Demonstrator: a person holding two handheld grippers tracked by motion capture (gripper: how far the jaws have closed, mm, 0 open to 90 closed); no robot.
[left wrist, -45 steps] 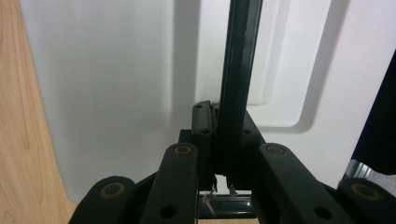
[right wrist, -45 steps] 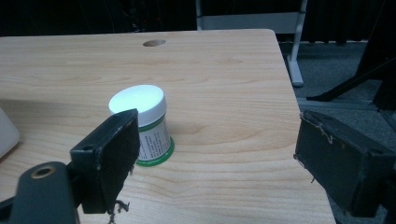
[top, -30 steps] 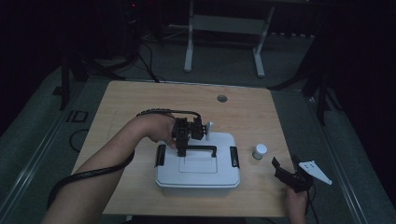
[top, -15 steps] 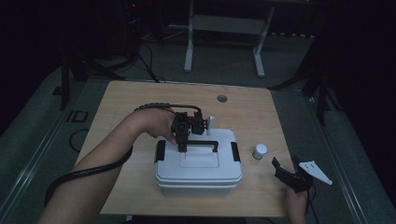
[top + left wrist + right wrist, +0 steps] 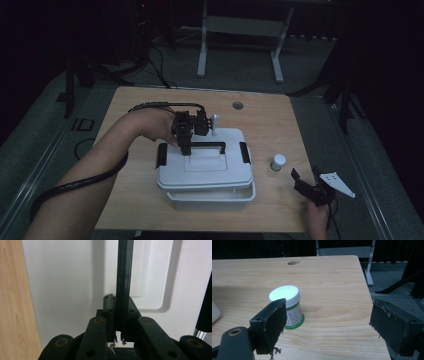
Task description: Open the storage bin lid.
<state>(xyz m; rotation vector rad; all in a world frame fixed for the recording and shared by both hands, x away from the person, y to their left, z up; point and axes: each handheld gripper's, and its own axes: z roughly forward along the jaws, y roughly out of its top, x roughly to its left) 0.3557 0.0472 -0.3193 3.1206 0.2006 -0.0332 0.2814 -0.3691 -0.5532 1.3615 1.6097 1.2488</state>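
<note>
left gripper point(image 5: 119, 336) clamped on black handle point(image 5: 123, 277), white lid point(image 5: 67, 285), probably lifted, wooden table point(image 5: 13, 302)

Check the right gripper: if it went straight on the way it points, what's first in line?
Probably nothing. The right gripper has open fingers aimed across bare table; the small white-capped jar sits just past the left finger, off the centre line. Depth is unclear, so that finger might clip it.

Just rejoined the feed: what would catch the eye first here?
The left gripper is shut on the black handle of the white box lid mid-table, the lid tilted off the box. At the right, the open right gripper faces a small white-capped jar.
</note>
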